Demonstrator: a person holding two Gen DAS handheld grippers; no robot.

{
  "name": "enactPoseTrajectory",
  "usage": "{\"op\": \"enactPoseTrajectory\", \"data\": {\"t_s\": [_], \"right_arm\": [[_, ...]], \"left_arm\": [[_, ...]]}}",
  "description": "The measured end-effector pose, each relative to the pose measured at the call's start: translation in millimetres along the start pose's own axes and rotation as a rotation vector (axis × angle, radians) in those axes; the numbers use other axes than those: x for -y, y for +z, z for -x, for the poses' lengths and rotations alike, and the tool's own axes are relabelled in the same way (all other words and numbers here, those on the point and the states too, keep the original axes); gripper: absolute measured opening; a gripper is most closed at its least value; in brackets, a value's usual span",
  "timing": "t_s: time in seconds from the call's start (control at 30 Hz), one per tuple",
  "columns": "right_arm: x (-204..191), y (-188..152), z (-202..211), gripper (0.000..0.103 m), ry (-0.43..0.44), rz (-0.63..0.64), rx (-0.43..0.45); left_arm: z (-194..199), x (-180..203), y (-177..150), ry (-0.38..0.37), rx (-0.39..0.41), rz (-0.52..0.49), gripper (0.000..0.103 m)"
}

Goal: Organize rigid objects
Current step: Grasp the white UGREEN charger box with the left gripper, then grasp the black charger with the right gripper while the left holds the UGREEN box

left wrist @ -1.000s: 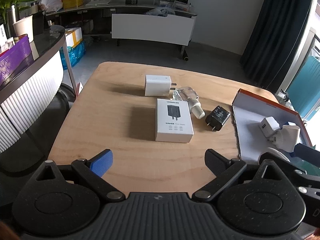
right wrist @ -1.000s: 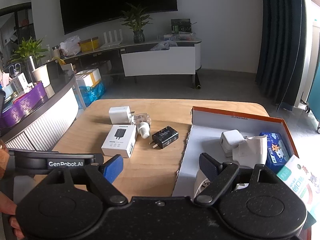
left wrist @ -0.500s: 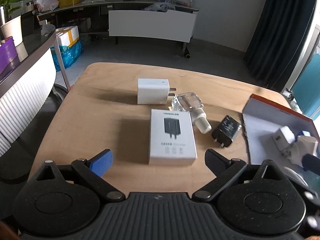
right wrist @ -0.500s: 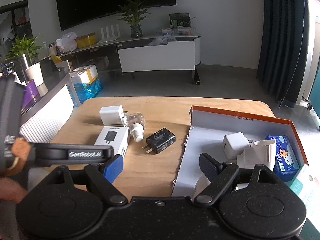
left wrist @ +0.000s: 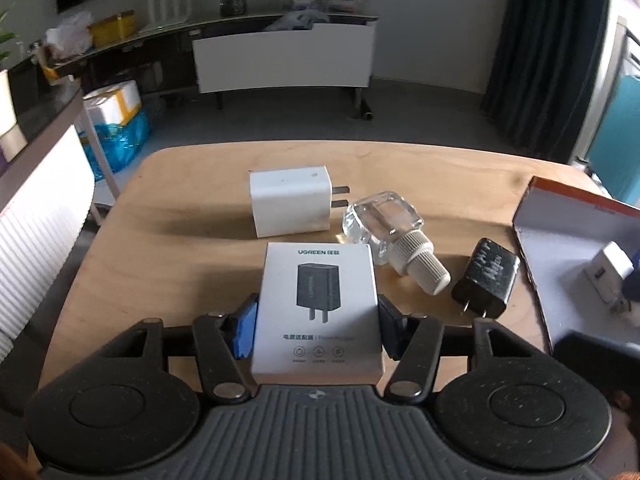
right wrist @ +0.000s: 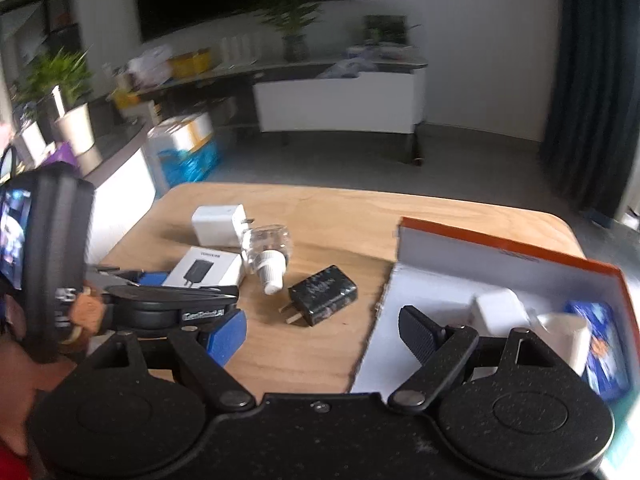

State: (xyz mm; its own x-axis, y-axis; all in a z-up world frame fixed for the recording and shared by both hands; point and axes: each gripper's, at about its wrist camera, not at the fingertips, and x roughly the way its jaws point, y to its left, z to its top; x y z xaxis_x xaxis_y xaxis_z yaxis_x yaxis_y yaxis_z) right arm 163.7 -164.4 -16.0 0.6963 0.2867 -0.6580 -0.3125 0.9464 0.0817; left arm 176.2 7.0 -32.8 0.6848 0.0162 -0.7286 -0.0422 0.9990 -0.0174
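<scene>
While the tabletop (left wrist: 168, 240) is being viewed from above, the orange-edged box (right wrist: 500, 252) is being seen just ahead of the wide-apart right claw (right wrist: 320, 332). The white charger carton (left wrist: 318, 304) is being squeezed between the closing pads of the left claw (left wrist: 318, 326), with the white adapter (left wrist: 290, 206), bottle (left wrist: 394, 236) and black plug (left wrist: 486, 278) lying beyond it.

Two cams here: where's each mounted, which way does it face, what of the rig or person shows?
Left wrist: on the left gripper, angled down over the wooden table; its fingers are closing around the white charger box.
Right wrist: on the right gripper, jaws open, facing the table and the orange-rimmed box; the left gripper and a hand show at left.
Shared: charger box, white adapter, clear bottle, black adapter.
</scene>
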Motion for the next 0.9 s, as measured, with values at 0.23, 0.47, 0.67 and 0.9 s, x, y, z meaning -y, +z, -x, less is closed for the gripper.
{"op": "enactPoseTrajectory", "data": {"t_s": [0.23, 0.47, 0.67, 0.9], "right_arm": [[-5.4, 12.0, -37.9, 0.100, 0.050, 0.193, -0.066], [-9.2, 20.1, -69.4, 0.100, 0.075, 0.300, -0.138], [-7.2, 29.5, -89.2, 0.100, 0.085, 0.371, -0.220], [2.3, 38.6, -102.3, 0.074, 0.179, 0.316, -0.280]], "left_arm": [[21.9, -23.9, -11.4, -0.049, 0.007, 0.039, 0.059], [34.8, -23.0, -19.1, -0.090, 0.012, 0.038, 0.059], [33.8, -26.1, -20.1, -0.108, 0.006, 0.054, 0.059], [36.7, -29.2, -19.3, -0.103, 0.013, 0.070, 0.059]]}}
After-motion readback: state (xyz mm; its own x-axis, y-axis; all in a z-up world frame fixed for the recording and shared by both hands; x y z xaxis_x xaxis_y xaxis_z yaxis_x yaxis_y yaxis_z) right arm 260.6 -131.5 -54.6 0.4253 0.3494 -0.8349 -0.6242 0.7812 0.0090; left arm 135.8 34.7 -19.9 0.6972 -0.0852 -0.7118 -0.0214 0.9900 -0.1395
